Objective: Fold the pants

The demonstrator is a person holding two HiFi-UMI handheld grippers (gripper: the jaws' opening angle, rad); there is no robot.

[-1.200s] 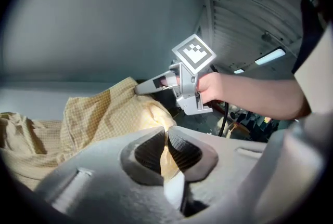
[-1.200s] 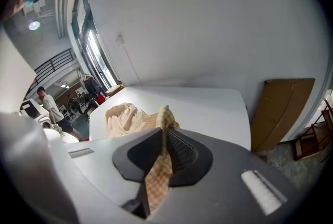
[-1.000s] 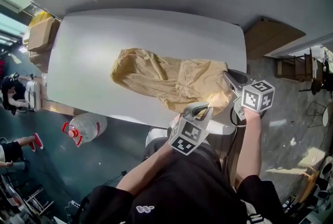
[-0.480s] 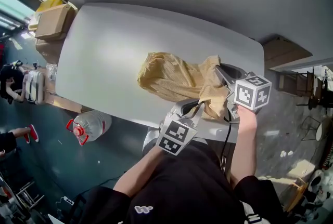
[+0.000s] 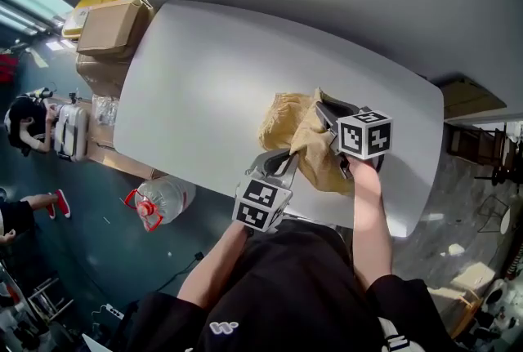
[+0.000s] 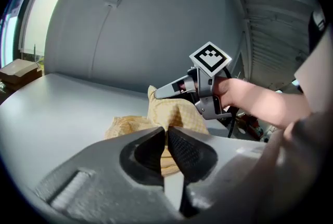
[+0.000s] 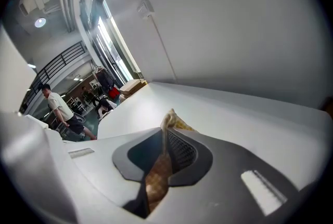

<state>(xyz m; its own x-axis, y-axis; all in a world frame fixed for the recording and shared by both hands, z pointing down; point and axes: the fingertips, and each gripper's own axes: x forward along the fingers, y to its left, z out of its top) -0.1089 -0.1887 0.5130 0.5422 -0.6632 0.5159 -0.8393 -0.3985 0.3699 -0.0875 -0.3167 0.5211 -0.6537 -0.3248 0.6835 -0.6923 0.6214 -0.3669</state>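
Pants (image 5: pixel 306 142): bunched on white tabletop (image 5: pixel 204 73).
Left tongs (image 6: pixel 166 141): clamped on pants edge.
Right tongs (image 7: pixel 165 142): clamped on pants fabric.

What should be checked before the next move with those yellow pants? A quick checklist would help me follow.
1. Left tongs gripping the pants: ok, shut on fabric.
2. Right tongs gripping: ok, cloth pinched between them.
3. Bare table beyond for laying the cloth down: ok.
4. Pants lying flat: not ok, bunched in a heap.
5. Leg edges lined up: cannot tell, hidden in the folds.
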